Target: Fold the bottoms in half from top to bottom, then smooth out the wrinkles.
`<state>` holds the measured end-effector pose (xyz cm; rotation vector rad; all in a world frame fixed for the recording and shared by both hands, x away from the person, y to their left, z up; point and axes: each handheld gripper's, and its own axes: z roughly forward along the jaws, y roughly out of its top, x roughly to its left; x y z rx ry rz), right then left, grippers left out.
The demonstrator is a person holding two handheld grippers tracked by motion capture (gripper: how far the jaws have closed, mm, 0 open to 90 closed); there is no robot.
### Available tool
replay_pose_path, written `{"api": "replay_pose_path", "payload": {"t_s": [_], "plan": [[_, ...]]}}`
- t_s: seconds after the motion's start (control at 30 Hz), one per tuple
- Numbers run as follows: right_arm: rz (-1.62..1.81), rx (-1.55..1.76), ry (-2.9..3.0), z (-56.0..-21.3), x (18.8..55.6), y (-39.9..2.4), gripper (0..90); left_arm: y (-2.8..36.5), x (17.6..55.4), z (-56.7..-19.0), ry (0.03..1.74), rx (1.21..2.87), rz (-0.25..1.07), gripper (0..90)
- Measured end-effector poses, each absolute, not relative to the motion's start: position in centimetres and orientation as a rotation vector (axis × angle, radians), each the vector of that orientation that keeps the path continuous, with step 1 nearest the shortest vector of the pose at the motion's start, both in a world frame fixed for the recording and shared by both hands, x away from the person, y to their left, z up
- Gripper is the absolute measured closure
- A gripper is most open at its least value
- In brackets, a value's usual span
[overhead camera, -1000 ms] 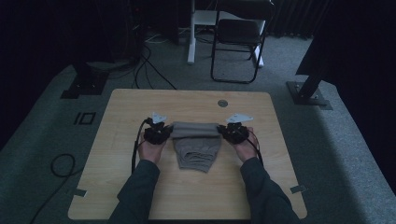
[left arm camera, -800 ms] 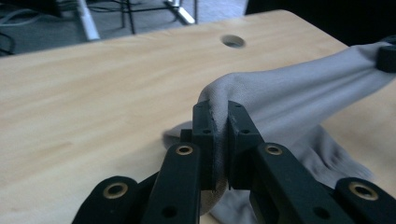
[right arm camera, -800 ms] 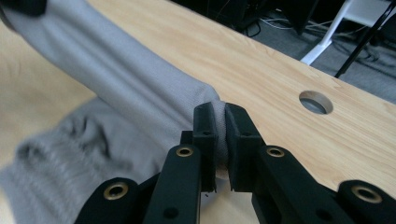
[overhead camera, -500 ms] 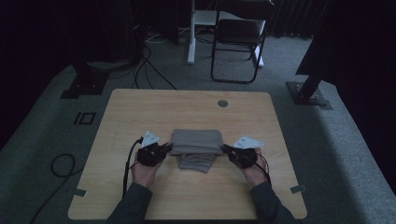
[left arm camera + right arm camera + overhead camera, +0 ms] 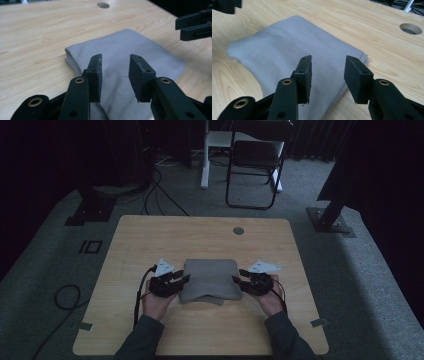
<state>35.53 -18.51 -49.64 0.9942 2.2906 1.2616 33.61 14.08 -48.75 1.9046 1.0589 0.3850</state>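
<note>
A folded grey cloth (image 5: pixel 209 280) lies flat on the wooden table (image 5: pixel 200 235), near its front middle. My left gripper (image 5: pixel 184 278) sits at the cloth's left edge and my right gripper (image 5: pixel 238 279) at its right edge. Both have just been opening, and no fabric is pinched between the pads. In the left gripper view the gripper (image 5: pixel 115 73) stands open over the cloth (image 5: pixel 130 47), with the other gripper's jaws at the upper right. In the right gripper view the gripper (image 5: pixel 327 77) stands open over the cloth (image 5: pixel 287 47).
A round cable hole (image 5: pixel 238 230) sits in the table near its far edge. A folding chair (image 5: pixel 255 165) and a white post stand beyond the table. Cables (image 5: pixel 150 195) run over the carpet at the far left. Two dark stand bases flank the table.
Both hands drew the cloth's far edge toward the person, folding it over itself. The grippers then let go of the fabric and now stand open at the fold's sides.
</note>
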Motion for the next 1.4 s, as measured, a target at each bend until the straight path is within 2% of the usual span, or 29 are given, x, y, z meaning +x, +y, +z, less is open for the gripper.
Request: {"api": "replay_pose_path", "payload": {"t_s": [0.13,0.47,0.73,0.9,1.07,1.4], "plan": [[1.257,1.02,2.322,-51.0,35.3,-17.4,55.4,12.5,33.6,-50.2,1.045,1.941,0.35,63.7],[1.228,1.045,2.388,-53.0,34.4,-15.4,50.6,9.6,32.7,-52.2,1.012,2.041,0.392,60.0],[1.168,1.047,2.417,-53.7,34.0,-15.0,47.7,9.7,32.2,-53.0,1.017,2.057,0.4,59.4],[1.117,1.065,2.449,-54.3,33.8,-14.8,39.5,10.4,31.3,-54.5,1.046,2.071,0.386,58.0],[1.093,1.049,2.467,-54.6,33.8,-14.8,37.4,10.5,30.9,-54.7,1.047,2.088,0.397,56.9],[1.121,1.047,2.454,-55.0,36.6,-14.8,36.6,10.9,33.1,-54.9,1.099,2.071,0.415,55.6]]}}
